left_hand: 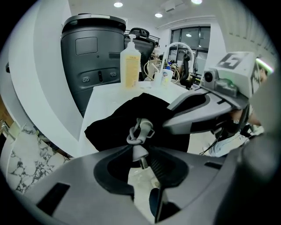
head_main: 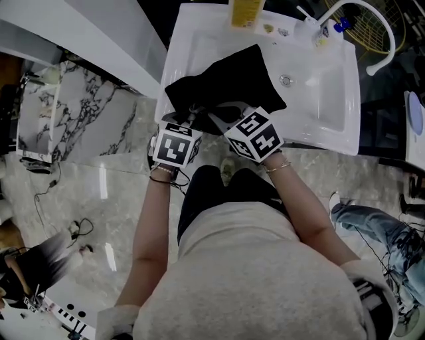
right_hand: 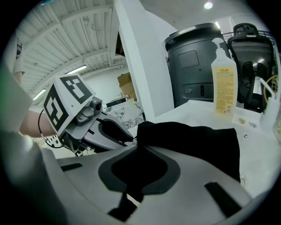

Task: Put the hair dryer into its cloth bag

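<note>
A black cloth bag (head_main: 226,80) lies on the white sink counter (head_main: 192,46), its near edge towards me. My left gripper (head_main: 192,118) is at that edge. In the left gripper view it (left_hand: 140,150) is shut on the grey plug (left_hand: 140,154) of a knotted cord (left_hand: 139,132) that comes out of the bag (left_hand: 127,121). My right gripper (head_main: 216,114) is just beside it, and its jaws (right_hand: 137,147) are shut on a fold of the bag (right_hand: 197,136). The hair dryer's body is hidden.
A yellow pump bottle (head_main: 246,12) stands at the counter's back edge, with a white tap (head_main: 372,33) over the basin (head_main: 332,93) to the right. A dark bin (left_hand: 94,57) stands behind the counter. Marble floor lies to my left, and another person's leg (head_main: 372,222) is at the right.
</note>
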